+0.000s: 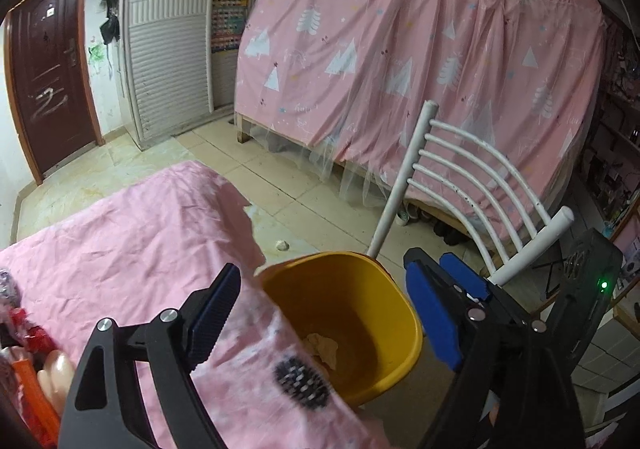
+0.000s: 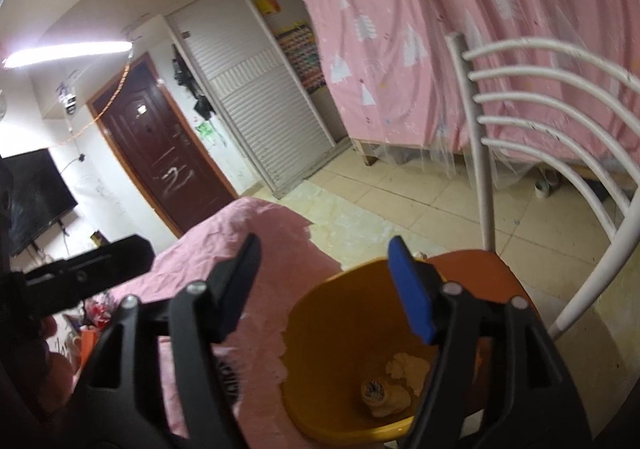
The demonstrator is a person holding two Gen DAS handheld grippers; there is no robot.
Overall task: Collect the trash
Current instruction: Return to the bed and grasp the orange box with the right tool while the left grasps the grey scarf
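Note:
A yellow bin (image 1: 360, 289) stands beside the pink-clothed table (image 1: 120, 249), on an orange chair seat (image 2: 488, 269). Crumpled paper (image 1: 322, 347) lies at its bottom. The right wrist view shows that paper (image 2: 404, 369) with a small patterned roll (image 2: 374, 389) next to it. My left gripper (image 1: 320, 313) hangs open over the bin's near rim with nothing between its jaws. My right gripper (image 2: 326, 289) is open and empty too, above the bin (image 2: 320, 313). A blurred black dotted patch (image 1: 302, 381) sits at the cloth's edge; whether it is an object or a print I cannot tell.
A white slatted chair back (image 1: 460, 177) rises right behind the bin. A small paper ball (image 1: 282, 245) lies on the tiled floor. Red and orange packets (image 1: 28, 345) crowd the table's near left. A pink curtained bed (image 1: 400, 69), a wardrobe and a brown door stand further off.

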